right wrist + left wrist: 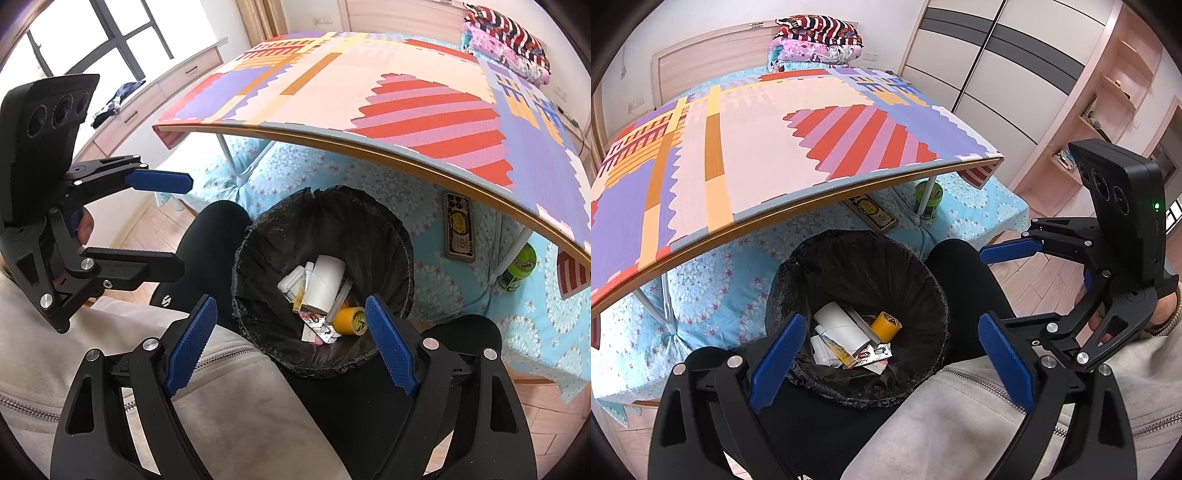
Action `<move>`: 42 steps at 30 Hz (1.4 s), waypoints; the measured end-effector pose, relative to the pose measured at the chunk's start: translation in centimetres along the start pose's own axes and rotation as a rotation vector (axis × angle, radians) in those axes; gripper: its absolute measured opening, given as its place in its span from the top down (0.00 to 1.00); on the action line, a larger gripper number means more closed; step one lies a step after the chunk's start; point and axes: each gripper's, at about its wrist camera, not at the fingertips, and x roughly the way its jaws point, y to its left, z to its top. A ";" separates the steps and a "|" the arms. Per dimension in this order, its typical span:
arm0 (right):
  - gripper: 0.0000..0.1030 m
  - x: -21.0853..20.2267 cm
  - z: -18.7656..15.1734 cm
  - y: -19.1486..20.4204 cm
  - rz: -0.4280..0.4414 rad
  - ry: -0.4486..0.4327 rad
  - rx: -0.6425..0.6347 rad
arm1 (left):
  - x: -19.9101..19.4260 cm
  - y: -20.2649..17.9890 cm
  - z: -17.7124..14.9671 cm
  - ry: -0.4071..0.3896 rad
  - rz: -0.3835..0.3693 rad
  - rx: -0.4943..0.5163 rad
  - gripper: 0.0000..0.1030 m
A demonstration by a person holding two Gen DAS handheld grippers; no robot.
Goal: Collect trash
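Left wrist view: my left gripper [892,363] hangs with its blue pads spread wide and nothing between them, directly above the trash bin [798,273], which stands between my knees in black trousers [956,266]. The bin is lined with a black bag and holds the collected trash: a white roll of paper [842,325], a yellow tape roll [886,326], and flat wrappers [873,354] at the bottom. My right gripper [997,284] appears at the right edge, jaws likewise wide apart and empty, carried beside my grey zipped jacket [960,424].

Right wrist view: my right gripper [291,345] is seen along its own fingers, pads well apart, gripping nothing, poised over the near rim of the same trash bin [400,236]. The white roll of paper [327,284], yellow tape roll [351,319] and wrappers [319,330] lie inside. My left gripper [177,225] is at the left, open and empty.

Behind the bin, a folding table [369,92] with a patterned top stands on a bed with a blue floral cover [369,177]. Under the table lie a green jar [519,267] and a flat printed case [458,227]. Folded bedding [816,40] is stacked at the headboard.
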 end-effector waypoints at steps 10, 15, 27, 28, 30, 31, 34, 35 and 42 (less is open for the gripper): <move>0.20 0.0 0.0 0.0 -0.001 -0.001 0.000 | 0.0 0.0 0.0 0.000 0.004 -0.003 0.11; 0.20 0.0 0.0 0.0 -0.005 -0.002 -0.003 | 0.0 0.1 0.0 -0.002 0.003 0.001 0.11; 0.20 0.0 -0.1 0.0 -0.006 -0.002 -0.004 | 0.0 0.0 0.0 -0.002 0.004 0.002 0.11; 0.20 0.0 -0.1 0.0 -0.007 -0.002 -0.005 | 0.0 0.0 0.0 -0.003 0.004 0.002 0.11; 0.20 0.0 -0.1 0.0 -0.007 -0.002 -0.004 | 0.0 0.0 0.0 -0.003 0.004 0.001 0.11; 0.20 0.0 -0.1 0.0 -0.007 -0.002 -0.003 | 0.0 0.0 0.0 -0.002 0.003 0.001 0.11; 0.20 0.0 -0.1 0.1 -0.003 -0.003 -0.004 | 0.0 0.0 0.0 -0.003 0.004 0.001 0.11; 0.20 -0.1 0.0 0.1 -0.001 -0.004 -0.004 | 0.0 0.0 0.0 -0.003 0.003 0.002 0.11; 0.20 -0.2 0.1 0.1 -0.007 -0.005 -0.008 | 0.0 -0.2 0.1 -0.003 0.003 0.004 0.11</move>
